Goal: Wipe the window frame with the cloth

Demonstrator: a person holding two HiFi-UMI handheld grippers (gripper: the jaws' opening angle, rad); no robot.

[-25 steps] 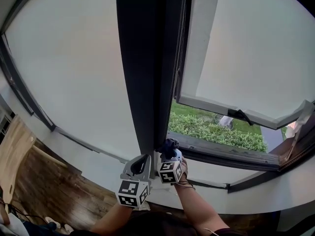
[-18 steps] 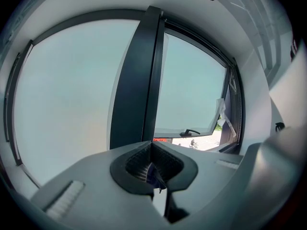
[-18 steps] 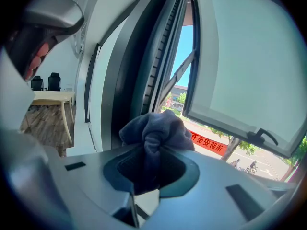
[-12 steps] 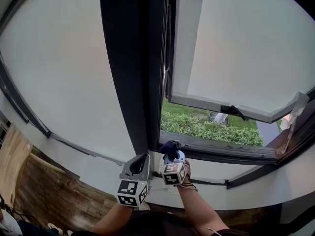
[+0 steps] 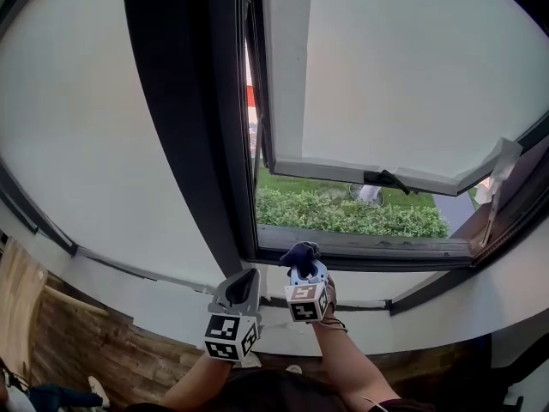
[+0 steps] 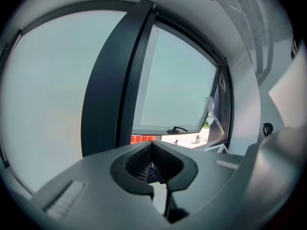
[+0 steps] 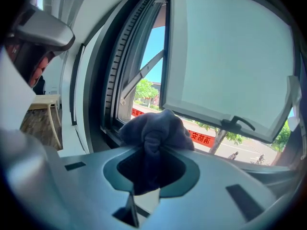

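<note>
In the head view, the right gripper (image 5: 300, 270) is holding a dark blue cloth (image 5: 298, 252) at the near edge of the window frame (image 5: 377, 247), on its bottom rail just right of the dark upright post (image 5: 184, 101). The left gripper (image 5: 244, 286) is hovering just to its left. In the left gripper view, the jaws are resting together with nothing between them. In the right gripper view, the jaws are pinching the bunched cloth (image 7: 154, 126), and the open sash (image 7: 230, 56) is hanging farther off.

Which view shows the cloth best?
The right gripper view: the dark cloth sits bunched between the jaws, large. The head view shows it small at the right gripper; the left gripper view doesn't clearly show it.
</note>
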